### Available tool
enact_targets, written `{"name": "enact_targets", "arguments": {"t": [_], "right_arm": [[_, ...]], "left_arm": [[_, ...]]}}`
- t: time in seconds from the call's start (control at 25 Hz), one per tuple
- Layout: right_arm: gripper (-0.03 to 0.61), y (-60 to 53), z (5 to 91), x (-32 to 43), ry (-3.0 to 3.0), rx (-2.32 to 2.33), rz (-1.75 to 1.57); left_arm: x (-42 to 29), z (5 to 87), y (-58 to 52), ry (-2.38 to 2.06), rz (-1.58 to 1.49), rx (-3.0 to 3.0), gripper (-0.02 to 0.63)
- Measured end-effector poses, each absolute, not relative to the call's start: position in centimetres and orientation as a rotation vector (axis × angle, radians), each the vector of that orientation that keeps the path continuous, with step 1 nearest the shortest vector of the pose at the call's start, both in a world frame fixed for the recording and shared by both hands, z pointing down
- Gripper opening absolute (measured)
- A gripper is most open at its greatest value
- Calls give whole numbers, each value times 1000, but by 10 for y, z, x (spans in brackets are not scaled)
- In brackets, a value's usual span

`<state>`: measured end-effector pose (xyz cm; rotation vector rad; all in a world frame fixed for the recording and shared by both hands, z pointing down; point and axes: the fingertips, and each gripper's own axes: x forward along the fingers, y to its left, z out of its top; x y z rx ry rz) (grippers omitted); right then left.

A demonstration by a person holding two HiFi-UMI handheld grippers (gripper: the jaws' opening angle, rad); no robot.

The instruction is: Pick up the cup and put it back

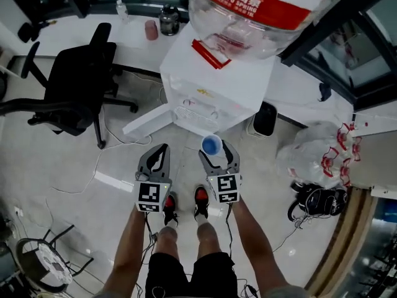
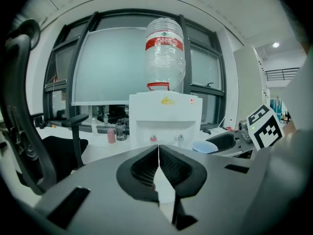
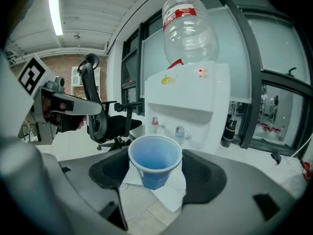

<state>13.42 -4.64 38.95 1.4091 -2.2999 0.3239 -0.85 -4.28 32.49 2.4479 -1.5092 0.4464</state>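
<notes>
A blue plastic cup [image 3: 155, 160] stands upright and empty between the jaws of my right gripper [image 3: 155, 173], which is shut on it. In the head view the cup [image 1: 211, 145] shows at the tip of the right gripper [image 1: 215, 154], held in the air just in front of the white water dispenser [image 1: 214, 89]. From the left gripper view the cup [image 2: 204, 147] appears at the right. My left gripper [image 1: 160, 156] is beside the right one, shut with nothing in it [image 2: 158, 168]. The dispenser's two taps [image 3: 167, 126] are a short way beyond the cup.
A large clear water bottle [image 1: 248, 11] sits on top of the dispenser. A black office chair [image 1: 77, 89] stands to the left. A white desk [image 1: 133, 39] behind holds bottles. A plastic bag [image 1: 319, 154] and a black bin [image 1: 265, 118] are on the right.
</notes>
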Motion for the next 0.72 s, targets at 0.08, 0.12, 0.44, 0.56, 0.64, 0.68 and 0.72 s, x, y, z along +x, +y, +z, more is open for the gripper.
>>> {"name": "enact_targets", "arguments": {"t": [0.08,0.12,0.44,0.56,0.64,0.68,0.72], "right_arm": [[344,-46,371,142,-2297,1414,316],[344,-44,362,145,-2293,1412,317],[344,-33,295,166,-2283,1453,286],[344,-29,278,172,-2289,1481,280],[344,-28,272,174,-2290,1493,274],[344,-26,271,175,-2291,1497,276],[344,-26,270,176,-2292,1502,278]], "left_arm": [[-2,312,-43,-1510,435,2450,25],[1,305,-42,-1508,435,2451,25],[32,256,-33,-1455,435,2498,25],[43,242,-33,-1431,424,2538,25],[46,237,-34,-1428,419,2548,25],[47,234,-33,-1426,417,2552,25],[48,233,-33,-1424,415,2556,25]]}}
